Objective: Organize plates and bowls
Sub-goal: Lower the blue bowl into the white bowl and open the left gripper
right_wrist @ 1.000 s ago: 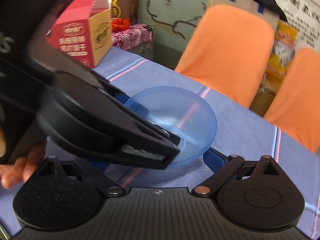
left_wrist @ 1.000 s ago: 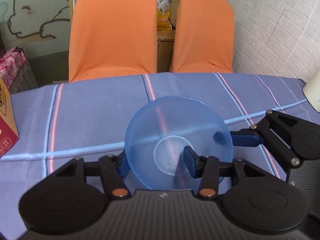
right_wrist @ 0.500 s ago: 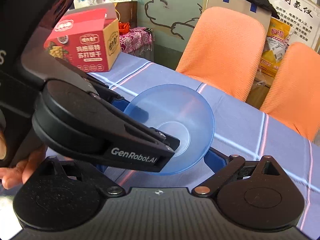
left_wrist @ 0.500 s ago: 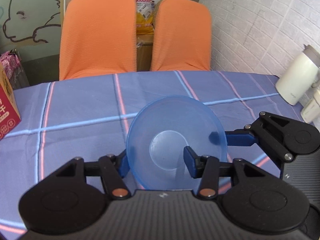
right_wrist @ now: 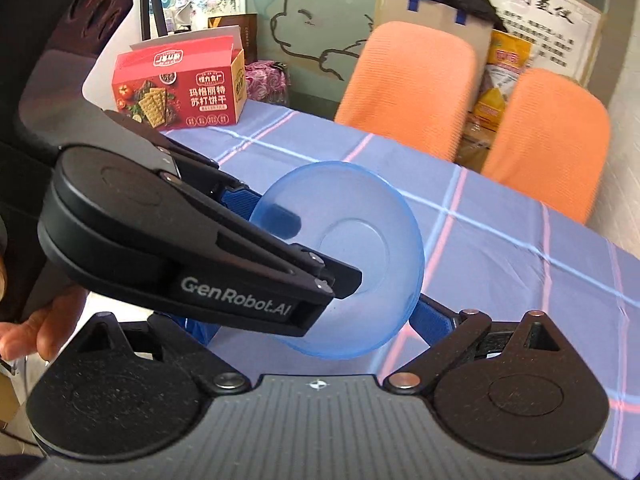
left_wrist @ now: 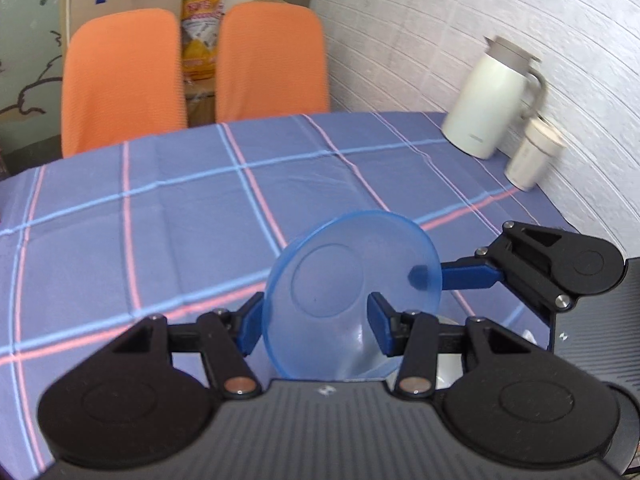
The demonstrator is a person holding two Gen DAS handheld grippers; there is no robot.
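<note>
A clear blue plastic bowl (left_wrist: 352, 292) is held off the table, tilted on its side. My left gripper (left_wrist: 316, 320) is shut on its near rim, one blue finger outside the wall and one inside. My right gripper (left_wrist: 424, 276) comes in from the right and pinches the opposite rim. In the right wrist view the bowl (right_wrist: 360, 256) sits between that gripper's fingers (right_wrist: 432, 316), with the left gripper's black body (right_wrist: 180, 248) across the left side. Something white shows under the bowl (left_wrist: 448, 364); I cannot tell what it is.
Blue checked tablecloth (left_wrist: 160, 216) covers the table. A white thermos jug (left_wrist: 492, 100) and a white cup (left_wrist: 532, 156) stand at the far right by the brick wall. A red cracker box (right_wrist: 180, 92) stands at the far left. Two orange chairs (left_wrist: 120, 80) are behind.
Both grippers have lifted the bowl and swung it right toward the jug. The bowl has tipped from upright to nearly on its side.
</note>
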